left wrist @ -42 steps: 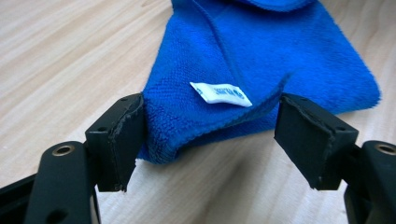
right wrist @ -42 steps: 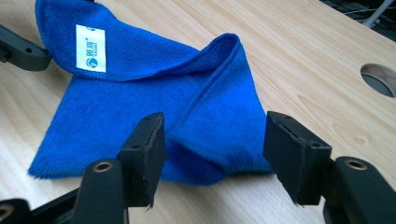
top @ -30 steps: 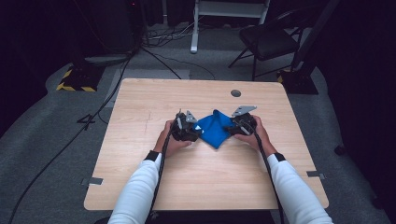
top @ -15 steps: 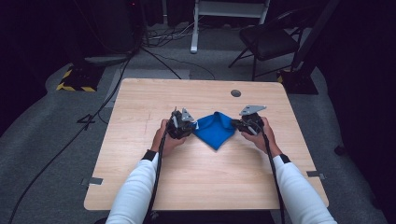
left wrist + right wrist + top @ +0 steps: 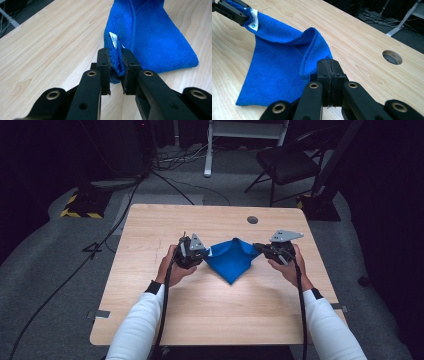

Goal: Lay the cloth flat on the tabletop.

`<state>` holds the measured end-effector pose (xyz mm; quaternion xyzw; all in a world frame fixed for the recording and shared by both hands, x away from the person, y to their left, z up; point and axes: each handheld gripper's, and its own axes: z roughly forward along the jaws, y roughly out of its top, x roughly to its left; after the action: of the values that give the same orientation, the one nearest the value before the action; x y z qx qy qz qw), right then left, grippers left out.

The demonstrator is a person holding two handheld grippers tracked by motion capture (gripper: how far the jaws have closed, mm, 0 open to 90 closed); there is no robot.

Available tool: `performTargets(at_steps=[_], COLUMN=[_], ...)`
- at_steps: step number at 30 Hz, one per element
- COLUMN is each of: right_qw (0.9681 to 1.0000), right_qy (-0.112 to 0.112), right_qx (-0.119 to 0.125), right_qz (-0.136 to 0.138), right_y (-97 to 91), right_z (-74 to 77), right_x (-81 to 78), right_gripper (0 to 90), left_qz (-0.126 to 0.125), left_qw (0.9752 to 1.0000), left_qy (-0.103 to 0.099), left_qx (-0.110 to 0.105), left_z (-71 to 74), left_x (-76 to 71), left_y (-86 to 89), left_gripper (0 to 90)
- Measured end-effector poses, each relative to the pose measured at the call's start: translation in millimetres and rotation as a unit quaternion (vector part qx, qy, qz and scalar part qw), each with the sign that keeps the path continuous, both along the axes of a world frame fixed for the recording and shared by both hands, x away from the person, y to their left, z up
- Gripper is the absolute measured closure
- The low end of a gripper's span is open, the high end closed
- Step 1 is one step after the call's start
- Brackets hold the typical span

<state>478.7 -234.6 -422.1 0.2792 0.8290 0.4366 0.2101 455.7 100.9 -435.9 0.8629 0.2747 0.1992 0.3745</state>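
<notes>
The cloth [image 5: 232, 260] hangs between the two grippers, over the middle of the table [image 5: 150, 230], its top edge stretched from one to the other and sagging a little in the middle — its lower part runs down to a point that rests on the wood on the person's side.

The left gripper [image 5: 204, 253] is nearly closed on one top corner of the cloth. In the left gripper view the jaws stand close together with a thick fold of blue pinched between them [image 5: 115, 65], and a small white tag [image 5: 113, 40] sticks up from the cloth just beyond the tips. From there the cloth runs away ahead and to the right of the jaws, lying on the table farther off.

The right gripper [image 5: 259, 247] is fully closed on the opposite corner. In the right gripper view its jaws meet with no gap [image 5: 329, 65], and the cloth edge comes out right at the tips, curling in a loop just ahead and to the left. Beyond that the cloth [image 5: 279, 72] spreads down to the left of the jaws onto the table, and its far corner, with the tag [image 5: 254, 19], is held in the left gripper [image 5: 245, 15] at the upper left.

A round hole [image 5: 392, 57] in the table lies well off to the right of the right gripper's jaws — clear of the cloth.
</notes>
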Motion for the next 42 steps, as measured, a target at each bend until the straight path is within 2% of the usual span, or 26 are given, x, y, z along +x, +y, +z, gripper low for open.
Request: performTargets(at_steps=[8, 18, 22, 26, 29, 30, 31, 34, 36, 37, 38, 42], right_qw=[0.9999, 0.9992, 0.9987, 0.9986, 0.9987, 0.9987, 0.9988, 0.9991, 0.9991, 0.9991, 0.9992, 0.9994], right_qy=[0.004, 0.026, 0.025, 0.018, 0.006, 0.004, 0.003, 0.002, 0.007, 0.007, 0.008, 0.013], right_qx=[0.001, -0.005, -0.015, -0.005, 0.003, 0.006, 0.009, 0.005, 0.004, 0.004, 0.001, -0.004], right_qz=[0.012, 0.032, 0.042, 0.049, 0.051, 0.051, 0.049, 0.042, 0.041, 0.041, 0.040, 0.032], right_y=[-5.8, -9.1, -7.5, -7.8, -7.6, -7.5, -7.4, -6.6, -5.8, -5.8, -5.5, -7.2], right_z=[-1.4, -14.2, -16.6, -9.7, -0.6, 1.9, 3.7, 3.7, 1.5, 1.5, 0.2, -5.0], right_x=[-11.7, -29.6, -37.9, -45.6, -49.3, -49.7, -49.6, -47.5, -45.8, -45.8, -45.0, -38.8], right_gripper=[89.2, 89.2, 89.2, 89.2, 89.3, 89.3, 89.3, 89.4, 89.4, 89.4, 89.4, 89.3], left_qz=[-0.012, -0.036, -0.040, -0.028, -0.010, -0.011, -0.013, -0.014, -0.022, -0.022, -0.023, -0.020], left_qw=[0.9998, 0.9976, 0.9976, 0.9986, 0.9996, 0.9996, 0.9996, 0.9994, 0.9994, 0.9994, 0.9991, 0.9988], left_qy=[0.014, 0.057, 0.055, 0.038, 0.021, 0.019, 0.019, 0.028, 0.027, 0.027, 0.019, 0.017], left_qx=[-0.010, -0.013, -0.015, -0.025, -0.017, -0.017, -0.019, -0.014, 0.001, 0.001, 0.030, 0.041], left_z=[-4.8, -19.3, -19.9, -12.9, -9.6, -9.3, -9.4, -13.3, -17.1, -17.1, -20.2, -27.7], left_x=[-15.2, -34.4, -43.3, -48.3, -50.8, -50.9, -51.0, -49.5, -49.9, -49.9, -49.5, -40.0], left_y=[12.9, 21.2, 21.1, 21.5, 18.9, 18.7, 18.6, 17.5, 15.3, 15.3, 12.3, 14.0], left_gripper=[75.9, 78.0, 76.9, 61.7, 43.7, 37.2, 36.4, 25.1, 25.2, 25.2, 25.2, 25.0])
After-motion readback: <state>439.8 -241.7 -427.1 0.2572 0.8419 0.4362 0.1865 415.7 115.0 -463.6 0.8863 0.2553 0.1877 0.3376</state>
